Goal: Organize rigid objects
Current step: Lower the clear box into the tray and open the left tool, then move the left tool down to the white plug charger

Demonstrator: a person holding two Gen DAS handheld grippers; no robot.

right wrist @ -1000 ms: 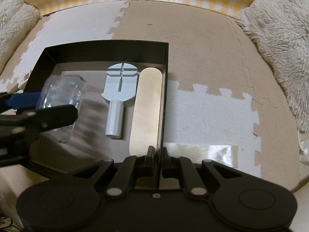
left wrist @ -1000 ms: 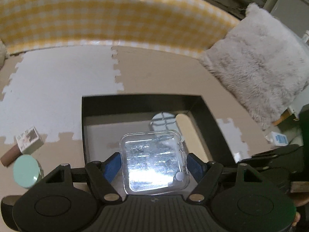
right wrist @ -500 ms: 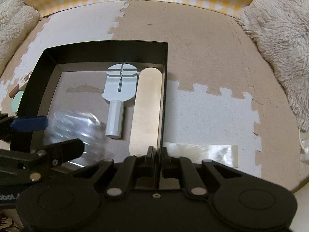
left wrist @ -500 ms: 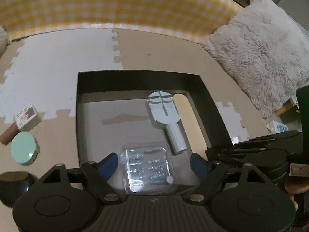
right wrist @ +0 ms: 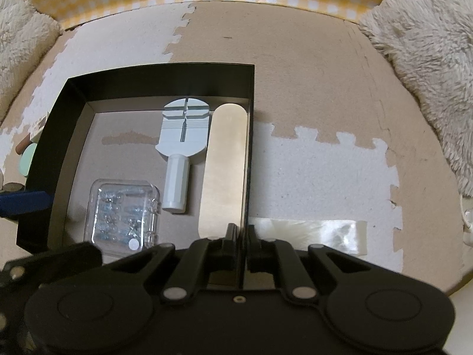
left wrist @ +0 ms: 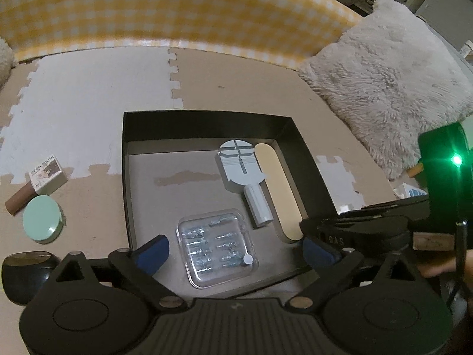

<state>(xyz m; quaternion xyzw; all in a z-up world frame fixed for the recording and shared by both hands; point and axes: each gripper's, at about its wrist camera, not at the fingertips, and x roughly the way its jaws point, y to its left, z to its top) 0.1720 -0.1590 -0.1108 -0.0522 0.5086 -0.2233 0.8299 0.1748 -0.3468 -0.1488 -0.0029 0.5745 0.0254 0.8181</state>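
My left hand-held gripper [left wrist: 233, 251] hangs over the near end of the black tray [left wrist: 204, 127], its blue-padded jaws spread wide after having just been opening — the clear plastic case [left wrist: 217, 247] lies between them on the tray floor, touched by neither pad. The case holds rows of small metal parts and sits flat, just beside the handle of the pale grey tool [left wrist: 244, 174]. That tool lies lengthwise in the tray, round head toward the far wall, with the long beige oval piece [left wrist: 276, 186] just beside it against the tray's right wall.

My right hand-held gripper [right wrist: 240, 236] is clamped on that right wall [right wrist: 249, 136] near its near corner, jaws together on the thin black edge.

Outside the tray, on the foam floor mat [left wrist: 88, 88] to its left — a small printed box [left wrist: 47, 174], a brown cylinder [left wrist: 19, 201], a mint-green round lid [left wrist: 43, 222] and a dark bowl [left wrist: 25, 269]. A fluffy cushion [left wrist: 393, 88] lies at far right.
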